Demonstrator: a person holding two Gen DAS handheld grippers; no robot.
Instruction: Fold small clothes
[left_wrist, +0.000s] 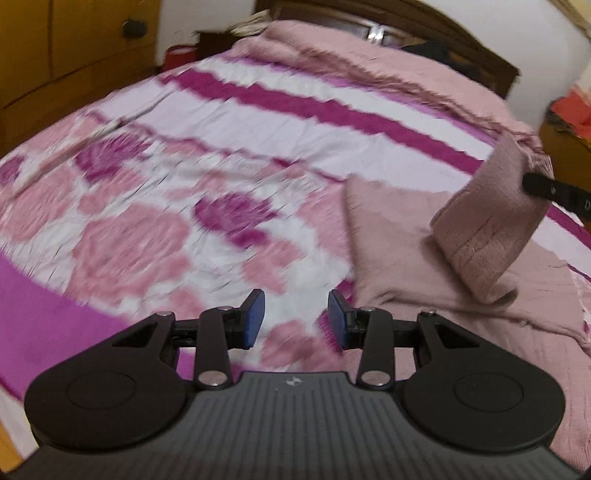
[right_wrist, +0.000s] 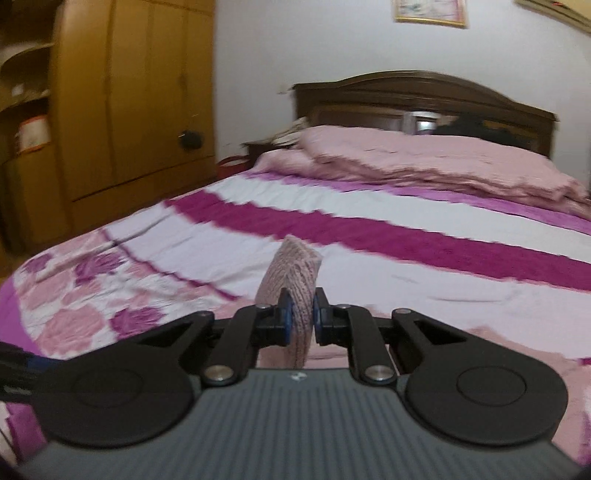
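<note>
Fingers (right_wrist: 318, 306) of right gripper (right_wrist: 300, 308) clamped on pink knit sleeve (right_wrist: 295, 273), lifted over the sweater (left_wrist: 424, 258) lying on the bed (left_wrist: 221, 122). Left gripper (left_wrist: 296, 317) fingers spread apart, empty, above the floral bedspread (left_wrist: 140, 236).

My right gripper (left_wrist: 532, 184) enters the left view only as a black tip at the right edge, the rest cut off. The pink knit garment (right_wrist: 295, 280) runs down behind my fingers (right_wrist: 285, 314), its lower end hidden. The floral bedspread (left_wrist: 147, 229) is motion-blurred at centre left.
</note>
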